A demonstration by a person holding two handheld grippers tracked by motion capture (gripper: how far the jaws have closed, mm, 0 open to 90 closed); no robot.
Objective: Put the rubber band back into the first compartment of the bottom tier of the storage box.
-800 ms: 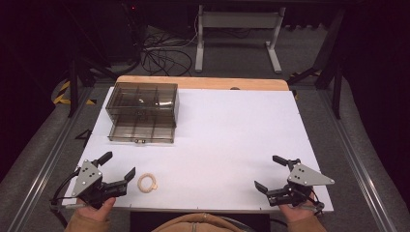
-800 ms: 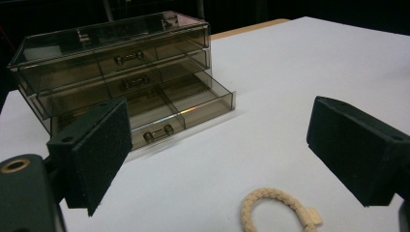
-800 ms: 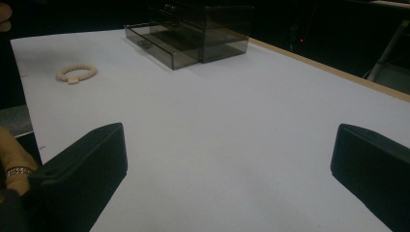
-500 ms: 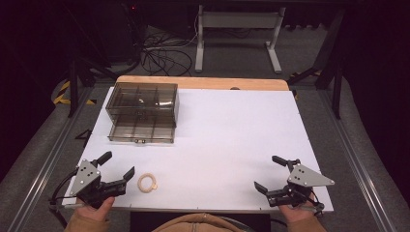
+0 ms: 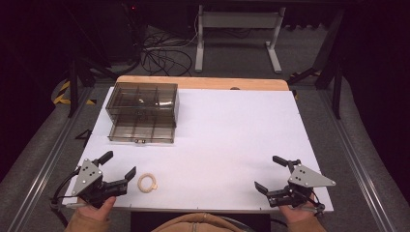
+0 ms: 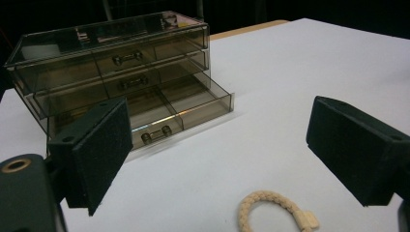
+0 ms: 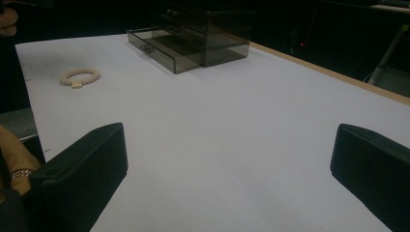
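A smoky clear drawer box (image 5: 142, 108) stands at the table's far left, its bottom drawer (image 6: 181, 108) pulled out. In the right gripper view the drawer box (image 7: 203, 34) is far off. A small beige braided ring (image 5: 147, 182) lies near the front edge; it also appears as the ring (image 6: 275, 210) and the ring (image 7: 80, 76). My left gripper (image 5: 118, 166) rests at the front left, open and empty, just left of the ring. At the front right my right gripper (image 5: 270, 174) is open too, with nothing between its fingers.
The white table top (image 5: 232, 135) has a wooden strip (image 5: 203, 82) along its far edge. Metal rails (image 5: 43, 159) run along both sides. Cables and a desk frame (image 5: 237, 34) sit on the floor beyond.
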